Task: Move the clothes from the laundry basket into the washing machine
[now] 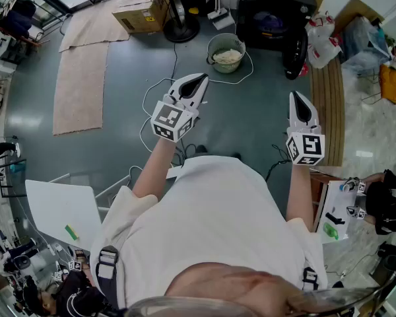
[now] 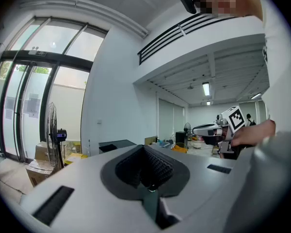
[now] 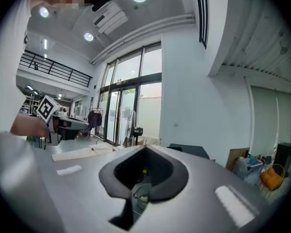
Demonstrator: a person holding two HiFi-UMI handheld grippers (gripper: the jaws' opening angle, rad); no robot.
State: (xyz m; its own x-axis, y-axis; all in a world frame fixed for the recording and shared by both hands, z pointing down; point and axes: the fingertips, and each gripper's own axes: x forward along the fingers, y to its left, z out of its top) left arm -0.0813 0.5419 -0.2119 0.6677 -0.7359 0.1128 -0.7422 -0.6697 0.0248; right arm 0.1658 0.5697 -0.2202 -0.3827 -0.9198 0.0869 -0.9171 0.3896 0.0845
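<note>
laundry basket [image 1: 226, 51] sitting on the floor just left of the washing machine [image 1: 275, 8], both grippers empty.
the basket is holding pale clothes [image 1: 227, 56]; the machine's door [image 1: 295, 53] is standing open beside it, and bare grey floor [image 1: 251, 121] is lying between basket and person. the left gripper [image 1: 199, 83] and right gripper [image 1: 299, 102] are pointing forward, roughly level, on outstretched arms, jaws pressed together on nothing. only the right gripper view is catching the basket, low beneath its jaws; the left gripper view is showing a standing fan [image 2: 52, 130].
</note>
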